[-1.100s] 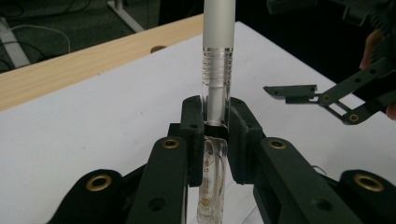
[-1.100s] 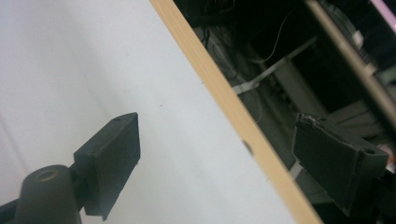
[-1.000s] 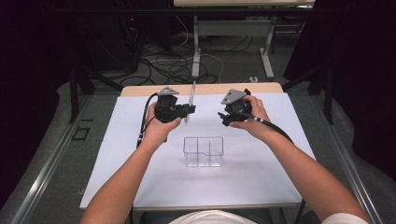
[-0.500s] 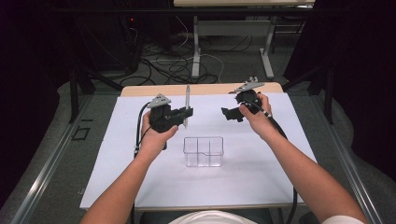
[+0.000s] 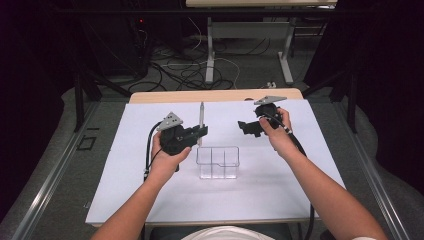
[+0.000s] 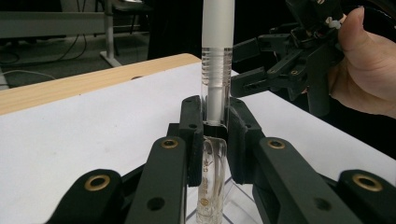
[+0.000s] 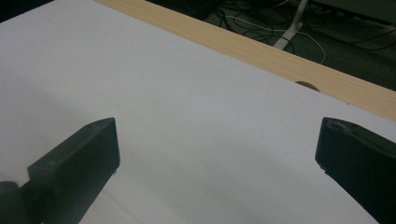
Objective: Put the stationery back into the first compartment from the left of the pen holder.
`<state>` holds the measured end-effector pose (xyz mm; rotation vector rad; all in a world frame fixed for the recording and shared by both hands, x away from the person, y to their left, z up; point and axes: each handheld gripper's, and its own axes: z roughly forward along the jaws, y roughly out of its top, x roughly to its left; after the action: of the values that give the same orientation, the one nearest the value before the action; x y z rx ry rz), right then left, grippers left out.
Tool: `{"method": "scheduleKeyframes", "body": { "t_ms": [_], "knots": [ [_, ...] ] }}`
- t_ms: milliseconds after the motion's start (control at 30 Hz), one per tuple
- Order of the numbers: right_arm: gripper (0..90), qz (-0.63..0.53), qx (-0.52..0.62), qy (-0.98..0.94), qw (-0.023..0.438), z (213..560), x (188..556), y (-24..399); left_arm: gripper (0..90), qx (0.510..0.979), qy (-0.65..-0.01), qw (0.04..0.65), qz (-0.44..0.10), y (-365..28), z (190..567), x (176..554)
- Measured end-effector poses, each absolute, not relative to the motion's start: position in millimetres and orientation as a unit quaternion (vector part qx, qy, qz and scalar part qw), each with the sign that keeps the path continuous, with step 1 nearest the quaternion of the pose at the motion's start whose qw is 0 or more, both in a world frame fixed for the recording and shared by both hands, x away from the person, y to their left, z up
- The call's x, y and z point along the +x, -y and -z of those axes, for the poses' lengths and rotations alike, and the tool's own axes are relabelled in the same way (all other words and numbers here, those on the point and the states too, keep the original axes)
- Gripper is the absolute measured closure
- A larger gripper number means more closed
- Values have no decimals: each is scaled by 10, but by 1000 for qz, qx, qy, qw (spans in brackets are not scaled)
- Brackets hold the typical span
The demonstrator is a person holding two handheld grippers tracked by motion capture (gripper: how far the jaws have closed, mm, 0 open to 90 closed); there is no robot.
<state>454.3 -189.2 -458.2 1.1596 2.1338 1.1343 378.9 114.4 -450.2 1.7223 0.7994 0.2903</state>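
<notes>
A slim pen [image 5: 201,116] with a frosted white barrel stands upright, and my left gripper [image 5: 201,131] is shut on its lower part. In the left gripper view the pen [image 6: 217,56] rises between the black jaws of the left gripper [image 6: 215,135], and its clear lower end hangs just over the clear plastic organiser [image 6: 233,203]. The organiser [image 5: 217,162] sits mid-table, just in front of the left gripper. My right gripper [image 5: 246,129] is held open to the right of the pen, apart from it. The right gripper [image 7: 219,135] has nothing between its jaws, and the right gripper [image 6: 254,70] is seen beyond the pen.
A white sheet [image 5: 125,165] covers most of the table, with a wooden strip [image 5: 165,96] bare along the far edge. Cables [image 5: 180,70] and table legs lie on the floor beyond. A black cable [image 5: 148,150] trails from the left gripper.
The left gripper has drawn the pen back toward the person, nearer the organiser. The right gripper has moved off to the right, away from the pen.
</notes>
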Motion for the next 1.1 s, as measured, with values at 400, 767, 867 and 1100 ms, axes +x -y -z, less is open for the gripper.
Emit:
{"method": "scheduleKeyframes", "body": {
  "t_ms": [400, 767, 867, 1100],
  "knots": [
    [0, -426, 432, -759, 235, 4713, 4399, 2040, 791, 742, -344, 564, -115, -1131, 4681, 3672],
    [0, -430, 454, -746, 229, 4873, 4354, 2178, 791, 751, -349, 552, -101, -1098, 4793, 3612],
    [0, -433, 455, -744, 228, 4892, 4349, 2208, 791, 753, -349, 550, -98, -1095, 4810, 3613],
    [0, -434, 449, -748, 222, 4931, 4312, 2211, 790, 758, -351, 542, -89, -1073, 4853, 3600]
  ]
}}
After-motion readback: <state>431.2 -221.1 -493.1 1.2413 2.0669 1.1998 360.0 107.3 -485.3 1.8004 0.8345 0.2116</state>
